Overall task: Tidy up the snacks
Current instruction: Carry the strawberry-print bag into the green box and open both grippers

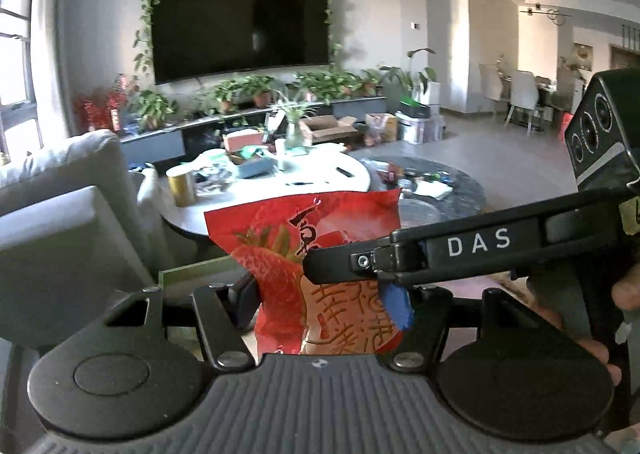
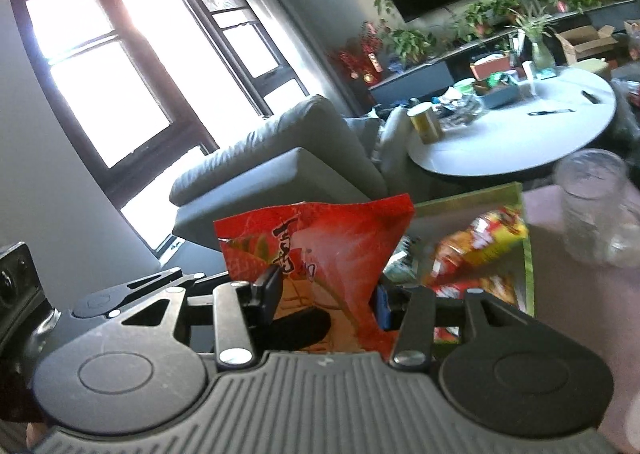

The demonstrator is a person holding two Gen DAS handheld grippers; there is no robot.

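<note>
A red snack bag point(image 1: 316, 254) was held in mid-air, gripped by the left tool point(image 1: 326, 298) and the right tool point(image 2: 326, 298) together, above a green box point(image 2: 480, 250) of snacks.

left hand-held gripper point(image 1: 324, 294): matte black body with a ribbed grey-black base plate, two round discs at lower left and lower right, silver pivot screws. right hand-held gripper point(image 1: 360, 266): black bar lettered "das" in white, blue pad on one finger, three-lens camera block at upper right; bare skin at right edge.
</note>
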